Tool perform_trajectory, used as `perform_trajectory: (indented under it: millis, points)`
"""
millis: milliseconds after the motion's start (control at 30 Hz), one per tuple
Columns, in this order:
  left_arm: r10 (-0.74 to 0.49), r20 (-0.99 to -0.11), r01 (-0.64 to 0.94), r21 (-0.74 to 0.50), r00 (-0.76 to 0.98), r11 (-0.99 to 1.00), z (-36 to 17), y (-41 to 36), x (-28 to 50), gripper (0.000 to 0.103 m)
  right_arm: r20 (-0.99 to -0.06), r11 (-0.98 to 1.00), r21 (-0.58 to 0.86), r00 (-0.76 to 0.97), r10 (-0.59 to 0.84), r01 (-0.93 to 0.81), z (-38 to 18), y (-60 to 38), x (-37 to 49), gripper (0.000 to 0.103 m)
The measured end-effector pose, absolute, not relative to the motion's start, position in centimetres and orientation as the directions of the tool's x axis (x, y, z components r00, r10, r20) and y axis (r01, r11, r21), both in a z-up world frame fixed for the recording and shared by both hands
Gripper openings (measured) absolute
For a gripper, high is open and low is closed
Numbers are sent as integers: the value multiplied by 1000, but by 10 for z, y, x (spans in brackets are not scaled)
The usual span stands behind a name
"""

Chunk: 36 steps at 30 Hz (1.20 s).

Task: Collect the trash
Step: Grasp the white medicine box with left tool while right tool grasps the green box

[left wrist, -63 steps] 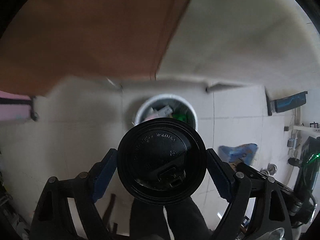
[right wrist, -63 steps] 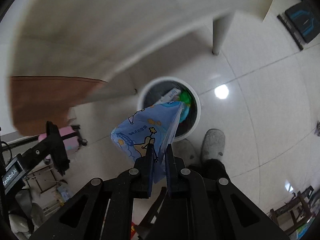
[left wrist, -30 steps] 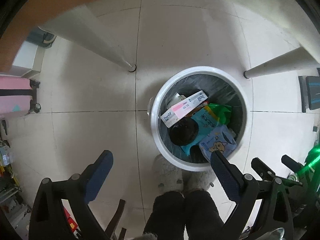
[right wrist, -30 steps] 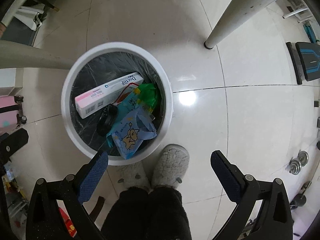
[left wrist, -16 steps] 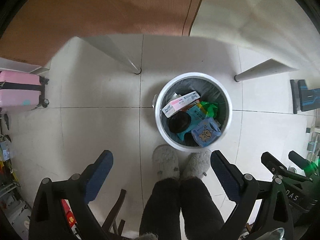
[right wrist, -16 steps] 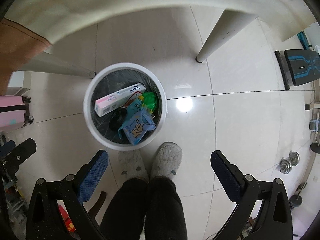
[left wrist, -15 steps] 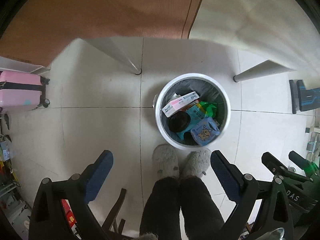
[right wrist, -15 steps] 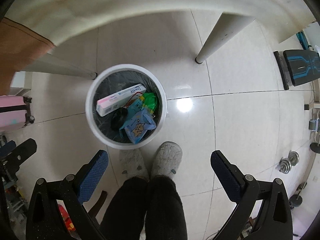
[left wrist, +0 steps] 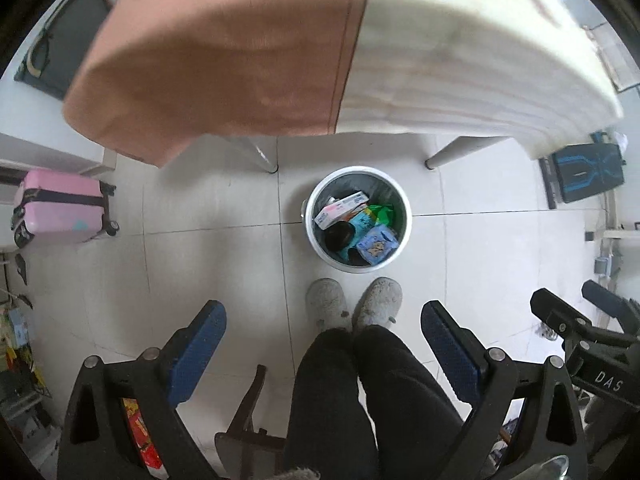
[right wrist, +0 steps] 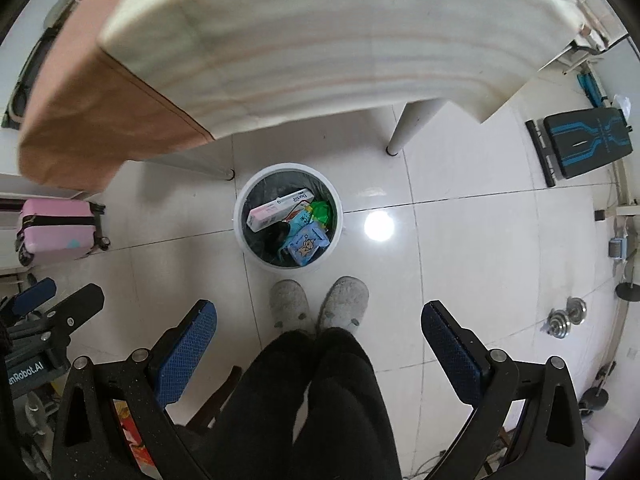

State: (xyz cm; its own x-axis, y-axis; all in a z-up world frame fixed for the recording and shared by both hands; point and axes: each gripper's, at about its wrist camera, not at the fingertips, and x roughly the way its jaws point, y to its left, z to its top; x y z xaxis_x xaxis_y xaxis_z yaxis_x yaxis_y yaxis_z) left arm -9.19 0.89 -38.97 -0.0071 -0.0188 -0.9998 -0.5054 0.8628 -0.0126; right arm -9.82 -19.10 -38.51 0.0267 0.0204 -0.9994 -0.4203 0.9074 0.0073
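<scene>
The trash bin stands on the floor by the table, just ahead of the slippers. A box, black lid and blue packet are lodged inside. The left gripper and right gripper are spread wide, empty. No further trash is seen; collection is judged near complete.

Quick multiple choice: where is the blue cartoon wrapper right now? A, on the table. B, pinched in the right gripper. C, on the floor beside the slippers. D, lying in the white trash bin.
D: the blue cartoon wrapper lies inside the white trash bin, while the right gripper and left gripper are both open and hold nothing.
</scene>
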Motion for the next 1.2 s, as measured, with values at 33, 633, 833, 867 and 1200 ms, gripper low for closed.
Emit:
perform_trajectory:
  millis: [33, 633, 833, 867, 1200]
  points:
    - [-18, -1000, -503, -16, 2, 864, -378, 8, -94, 100, -999, 907, 6, 33, 21, -422, -373, -192, -99, 103]
    - [228, -929, -554, 30, 293, 832, -207, 79, 19, 100, -952, 920, 187, 168, 256, -344, -175, -165, 0, 103]
    - [262, -927, -617, 45, 267, 785, -205, 121, 124, 100, -959, 909, 152, 164, 230, -387, -164, -125, 116, 103]
    - [262, -931, -633, 45, 254, 772, -209, 130, 148, 100, -960, 905, 148, 161, 228, -399, -165, -115, 144, 103]
    - [95, -989, -731, -17, 112, 683, -279, 191, 357, 100, -987, 897, 85, 88, 136, -434, -231, -36, 411, 103]
